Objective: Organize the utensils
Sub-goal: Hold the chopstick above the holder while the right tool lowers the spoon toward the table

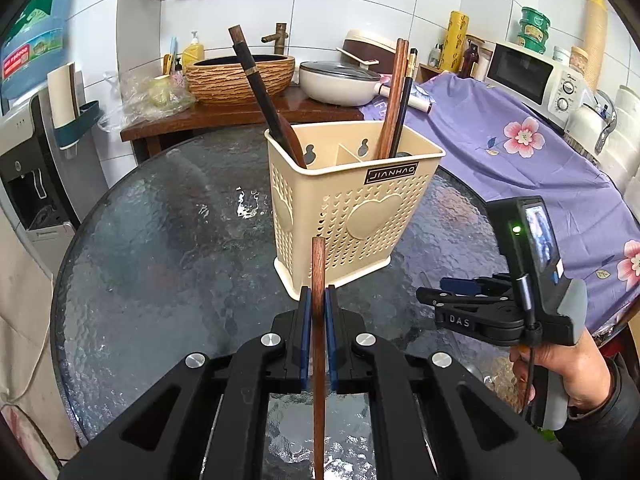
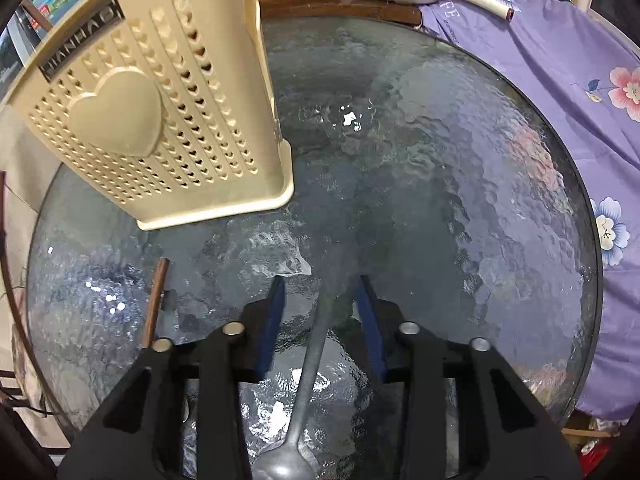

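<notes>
A cream perforated utensil holder [image 1: 352,200] stands on the round glass table [image 1: 168,248]. It holds a dark wooden utensil [image 1: 256,88] on the left and wooden chopsticks [image 1: 394,100] on the right. My left gripper [image 1: 318,300] is shut on a brown wooden chopstick [image 1: 318,272], just in front of the holder. My right gripper [image 2: 322,292] is open, with a metal spoon [image 2: 308,376] lying on the glass between its fingers. The holder [image 2: 160,112] is up left of it. The right gripper also shows in the left wrist view [image 1: 452,296].
A purple floral cloth [image 1: 520,148] covers the surface to the right. A white pan [image 1: 340,80], a wooden basin [image 1: 240,76] and a microwave [image 1: 532,76] stand behind. A water dispenser [image 1: 28,152] is at the left. The held chopstick shows at the left in the right wrist view [image 2: 156,300].
</notes>
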{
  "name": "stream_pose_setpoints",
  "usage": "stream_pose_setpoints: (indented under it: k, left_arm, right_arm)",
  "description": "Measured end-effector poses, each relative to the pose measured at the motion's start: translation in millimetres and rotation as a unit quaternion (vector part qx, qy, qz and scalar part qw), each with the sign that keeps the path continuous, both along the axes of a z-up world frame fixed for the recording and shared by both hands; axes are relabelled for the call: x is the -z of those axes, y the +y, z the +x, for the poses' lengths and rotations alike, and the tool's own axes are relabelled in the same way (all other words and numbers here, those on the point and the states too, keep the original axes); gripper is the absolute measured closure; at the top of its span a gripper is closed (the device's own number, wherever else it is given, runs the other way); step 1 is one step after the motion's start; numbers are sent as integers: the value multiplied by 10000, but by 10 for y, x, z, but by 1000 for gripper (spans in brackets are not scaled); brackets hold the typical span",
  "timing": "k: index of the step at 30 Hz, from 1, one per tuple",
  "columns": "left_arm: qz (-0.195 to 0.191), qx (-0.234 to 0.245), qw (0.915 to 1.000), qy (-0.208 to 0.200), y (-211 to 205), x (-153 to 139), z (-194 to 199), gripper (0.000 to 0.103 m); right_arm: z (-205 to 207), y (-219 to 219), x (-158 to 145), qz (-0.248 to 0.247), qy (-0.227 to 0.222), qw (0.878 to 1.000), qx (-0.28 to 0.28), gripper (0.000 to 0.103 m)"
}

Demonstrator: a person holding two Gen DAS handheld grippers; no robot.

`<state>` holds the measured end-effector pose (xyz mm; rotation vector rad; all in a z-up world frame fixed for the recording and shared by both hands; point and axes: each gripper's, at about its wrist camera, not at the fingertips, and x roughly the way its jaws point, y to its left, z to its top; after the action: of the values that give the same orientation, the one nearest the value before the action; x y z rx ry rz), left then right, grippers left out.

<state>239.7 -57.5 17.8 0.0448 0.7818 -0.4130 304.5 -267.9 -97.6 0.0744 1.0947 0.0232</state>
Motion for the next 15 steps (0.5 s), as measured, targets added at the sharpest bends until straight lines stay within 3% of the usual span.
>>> stream_pose_setpoints:
  k: [5, 10, 15]
  left_arm:
    - [-6, 22, 10000, -7, -12, -15, 6, 96]
    - [-9, 37, 10000, -12, -8, -19, 7, 96]
    - [-9, 32, 10000, -13, -16, -21, 10, 96]
  right_arm:
    - [54, 25, 6, -107, 17, 9999, -37, 73]
    - [106, -1, -7, -311, 42, 9995, 32, 88]
    - [100, -66, -12, -242, -36, 9997, -29, 93]
